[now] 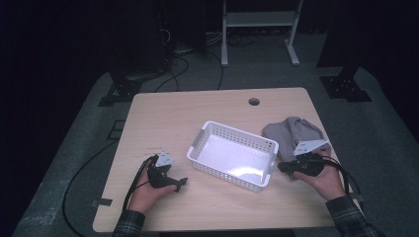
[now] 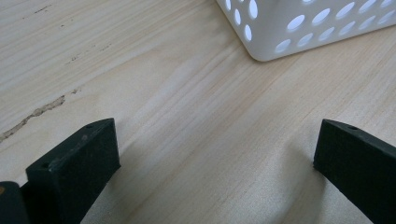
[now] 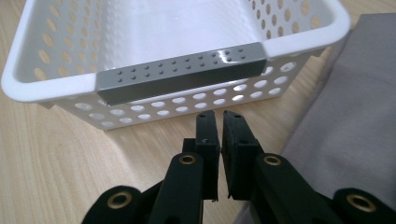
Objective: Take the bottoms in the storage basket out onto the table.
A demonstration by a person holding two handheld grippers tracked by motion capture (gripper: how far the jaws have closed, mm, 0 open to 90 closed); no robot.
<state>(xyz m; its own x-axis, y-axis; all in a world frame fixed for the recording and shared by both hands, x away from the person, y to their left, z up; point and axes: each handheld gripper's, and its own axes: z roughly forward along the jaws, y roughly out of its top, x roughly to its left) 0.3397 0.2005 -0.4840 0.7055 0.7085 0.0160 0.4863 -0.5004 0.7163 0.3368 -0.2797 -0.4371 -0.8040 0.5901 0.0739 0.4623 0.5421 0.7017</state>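
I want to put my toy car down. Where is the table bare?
The table is bare behind the basket, up to the round hole, and along its left side. It is crowded on the right, where the grey cloth lies beside the basket.

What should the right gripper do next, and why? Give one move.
Probably open the right gripper and swing it to the grey cloth beside it. Its jaws are almost together with nothing between them, pointed at the basket, which is empty, and the cloth lies loose on the table just right of the basket.
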